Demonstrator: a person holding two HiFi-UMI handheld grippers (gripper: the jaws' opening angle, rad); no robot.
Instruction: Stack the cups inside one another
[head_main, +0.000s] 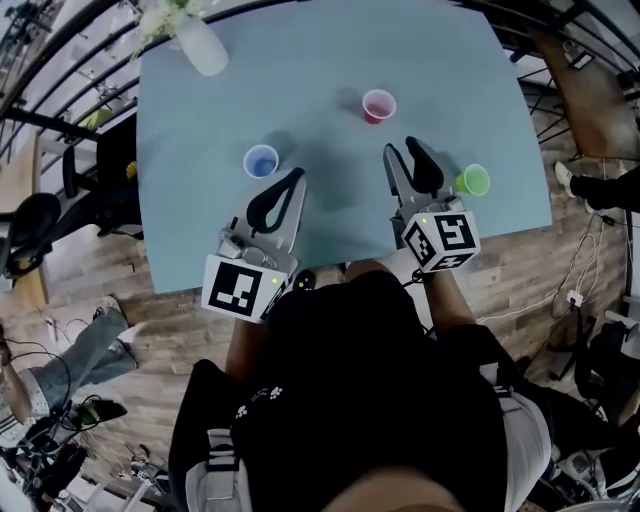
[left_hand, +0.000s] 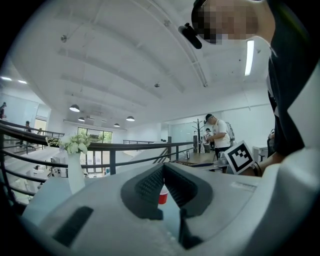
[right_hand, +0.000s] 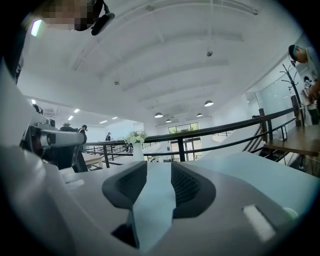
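Three cups stand open side up on a light blue table (head_main: 330, 60), and none is inside another. The blue cup (head_main: 261, 160) is on the left, the pink cup (head_main: 378, 104) is farther away near the middle, and the green cup (head_main: 473, 180) is on the right near the edge. They are well apart from each other. The left claw (head_main: 296, 178) is clenched, with its tips touching and nothing in it. It sits near the blue cup but does not touch it. The right claw (head_main: 401, 147) is released, and only bare table shows between its jaws. The green cup stands just beside it, not touching. A white vase (head_main: 203, 45) with flowers stands at the far corner.
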